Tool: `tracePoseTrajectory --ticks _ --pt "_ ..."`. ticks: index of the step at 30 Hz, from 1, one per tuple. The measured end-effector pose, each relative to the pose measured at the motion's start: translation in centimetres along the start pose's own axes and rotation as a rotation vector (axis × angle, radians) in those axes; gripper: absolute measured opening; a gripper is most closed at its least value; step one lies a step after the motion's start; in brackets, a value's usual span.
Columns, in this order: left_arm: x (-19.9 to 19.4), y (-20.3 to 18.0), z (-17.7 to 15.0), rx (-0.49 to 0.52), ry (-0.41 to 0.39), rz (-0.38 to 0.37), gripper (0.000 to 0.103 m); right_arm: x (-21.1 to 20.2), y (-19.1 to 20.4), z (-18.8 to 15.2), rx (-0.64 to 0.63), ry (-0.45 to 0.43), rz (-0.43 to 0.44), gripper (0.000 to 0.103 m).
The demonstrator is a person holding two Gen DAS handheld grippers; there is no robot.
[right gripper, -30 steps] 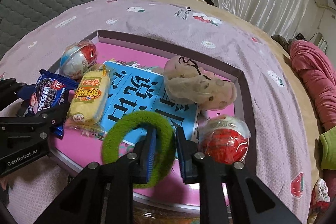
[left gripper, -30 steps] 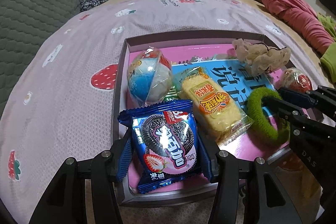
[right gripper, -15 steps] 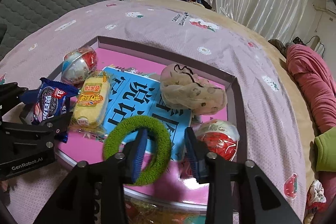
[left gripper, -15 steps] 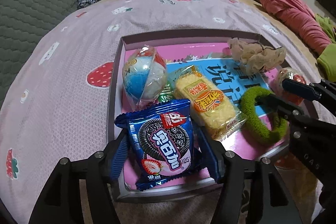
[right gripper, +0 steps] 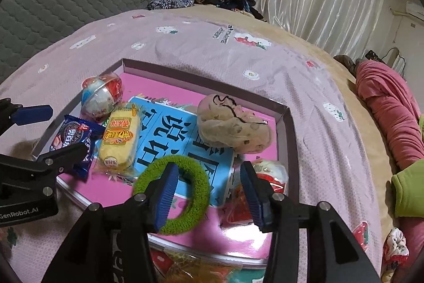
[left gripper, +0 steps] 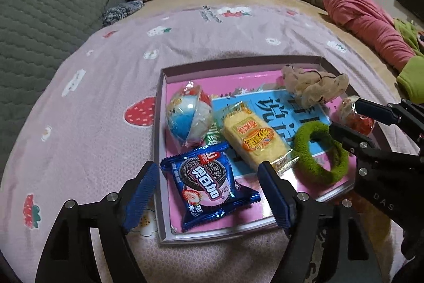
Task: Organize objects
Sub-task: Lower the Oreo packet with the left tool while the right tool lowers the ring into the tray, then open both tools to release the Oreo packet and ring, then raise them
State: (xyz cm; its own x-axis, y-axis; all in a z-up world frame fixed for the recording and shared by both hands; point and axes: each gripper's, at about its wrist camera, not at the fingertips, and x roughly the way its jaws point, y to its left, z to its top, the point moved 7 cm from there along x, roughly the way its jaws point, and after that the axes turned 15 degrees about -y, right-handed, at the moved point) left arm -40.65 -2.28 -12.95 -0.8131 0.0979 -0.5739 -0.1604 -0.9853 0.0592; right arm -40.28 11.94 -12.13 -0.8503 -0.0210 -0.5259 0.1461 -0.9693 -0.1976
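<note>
pink bed, tray [left gripper: 160, 139], both claws apart

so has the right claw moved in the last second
Yes. The right claw has opened and backed away from the green hair tie, which lies free in the pink tray.

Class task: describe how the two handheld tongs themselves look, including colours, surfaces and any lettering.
Both the left tongs and right tongs have black angular frames with silver screws. Their fingers carry blue ribbed pads. White "GenRobot.AI" lettering marks the left body; "DAS" shows on the right one. No cables or sleeves are visible.
</note>
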Motion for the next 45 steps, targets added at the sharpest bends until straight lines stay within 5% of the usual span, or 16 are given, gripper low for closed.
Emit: tracePoseTrajectory --ticks 3,16,28,37,45 --pt "-0.5 0.1 0.5 -0.009 -0.019 0.003 0.080 -0.4 -0.3 0.3 0.002 -0.012 -0.011 0.061" --pt "-2.5 2.5 2.5 -0.066 -0.095 0.056 0.081 -1.9 -0.5 1.7 0.038 -0.072 0.002 0.072" --pt "-4.4 2.8 3.6 -0.076 -0.149 0.056 0.083 -5.1 -1.4 3.9 0.091 -0.183 -0.005 0.101" --pt "-6.6 3.3 4.9 -0.105 -0.212 0.040 0.085 -9.2 -2.1 6.8 0.119 -0.354 -0.003 0.102" --pt "-9.2 3.2 5.8 -0.110 -0.263 0.036 0.085 -12.7 -3.0 7.3 0.153 -0.394 -0.010 0.102"
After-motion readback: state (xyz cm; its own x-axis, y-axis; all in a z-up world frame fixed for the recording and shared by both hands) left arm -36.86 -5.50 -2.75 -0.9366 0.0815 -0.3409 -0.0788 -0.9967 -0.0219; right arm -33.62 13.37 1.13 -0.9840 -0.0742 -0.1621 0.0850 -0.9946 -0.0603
